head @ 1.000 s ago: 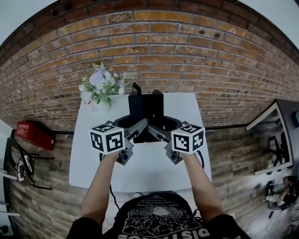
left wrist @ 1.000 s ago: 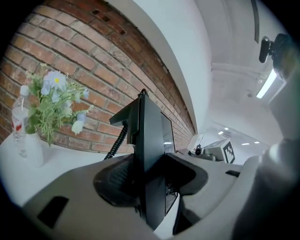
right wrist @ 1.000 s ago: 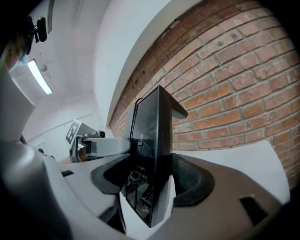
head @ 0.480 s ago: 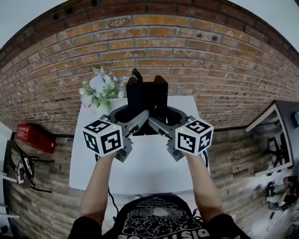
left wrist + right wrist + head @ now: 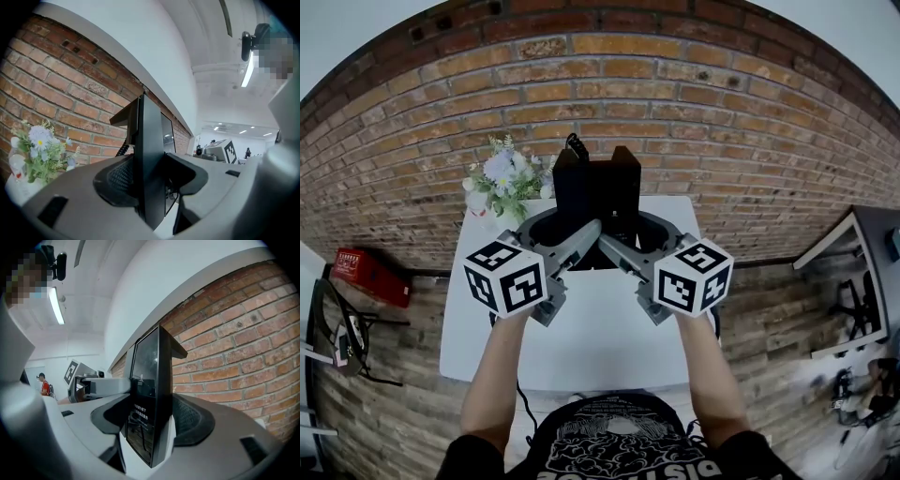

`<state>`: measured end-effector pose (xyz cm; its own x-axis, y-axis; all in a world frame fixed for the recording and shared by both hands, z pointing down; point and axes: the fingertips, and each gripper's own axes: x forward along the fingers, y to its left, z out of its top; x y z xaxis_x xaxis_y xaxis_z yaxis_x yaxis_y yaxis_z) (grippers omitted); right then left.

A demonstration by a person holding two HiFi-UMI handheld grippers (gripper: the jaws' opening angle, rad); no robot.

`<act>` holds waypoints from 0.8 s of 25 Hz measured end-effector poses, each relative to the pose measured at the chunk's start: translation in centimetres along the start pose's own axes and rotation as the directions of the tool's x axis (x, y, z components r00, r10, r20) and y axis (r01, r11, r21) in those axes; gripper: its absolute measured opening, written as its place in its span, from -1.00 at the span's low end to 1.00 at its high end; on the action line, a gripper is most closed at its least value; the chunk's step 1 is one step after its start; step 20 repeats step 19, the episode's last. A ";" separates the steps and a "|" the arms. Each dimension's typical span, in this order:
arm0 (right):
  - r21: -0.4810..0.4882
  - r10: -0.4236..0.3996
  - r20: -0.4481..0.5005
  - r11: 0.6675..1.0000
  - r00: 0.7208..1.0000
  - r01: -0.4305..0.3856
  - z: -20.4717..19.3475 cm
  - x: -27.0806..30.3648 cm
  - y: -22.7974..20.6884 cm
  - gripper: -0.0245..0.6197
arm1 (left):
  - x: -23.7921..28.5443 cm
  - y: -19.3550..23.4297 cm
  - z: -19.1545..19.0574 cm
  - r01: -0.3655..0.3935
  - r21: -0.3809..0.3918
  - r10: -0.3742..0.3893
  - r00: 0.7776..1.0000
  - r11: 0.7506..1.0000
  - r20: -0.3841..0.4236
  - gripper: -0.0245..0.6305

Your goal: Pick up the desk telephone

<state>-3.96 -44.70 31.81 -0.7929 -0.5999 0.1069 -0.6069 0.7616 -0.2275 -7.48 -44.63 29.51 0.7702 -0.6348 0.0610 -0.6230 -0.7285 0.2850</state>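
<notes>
The black desk telephone [image 5: 596,192] hangs above the white table [image 5: 581,347], gripped from both sides. In the head view my left gripper [image 5: 551,239] clamps its left edge and my right gripper [image 5: 649,239] its right edge. In the left gripper view the phone's thin black slab [image 5: 152,159] stands upright between that gripper's padded jaws [image 5: 150,187], which press on it. The right gripper view shows the glossy panel [image 5: 152,394] pinched the same way by the right gripper [image 5: 150,427]. A coiled cord hangs behind the phone.
A vase of pale flowers [image 5: 502,178] stands at the table's far left corner, also in the left gripper view [image 5: 37,154]. A brick wall [image 5: 722,141] runs just behind the table. A red box [image 5: 370,272] lies on the floor at left.
Both grippers have risen together with the telephone held between them. The phone now sits higher and larger in the head view, off the tabletop.
</notes>
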 end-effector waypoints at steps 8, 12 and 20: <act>0.004 0.003 -0.014 1.000 1.000 -0.003 -0.3 0.6 0.1 -0.08 | -0.3 0.6 -0.2 -0.006 -0.015 0.006 1.000 1.000 -0.003 -0.32; 0.008 0.005 -0.022 1.000 1.000 -0.005 -0.9 0.2 0.2 -0.08 | -0.4 0.2 -0.8 -0.009 -0.020 0.009 1.000 1.000 -0.007 -0.32; 0.017 0.006 -0.024 1.000 1.000 -0.005 -0.7 0.6 0.2 -0.08 | -0.5 0.6 -0.5 -0.010 -0.023 0.010 1.000 1.000 -0.013 -0.31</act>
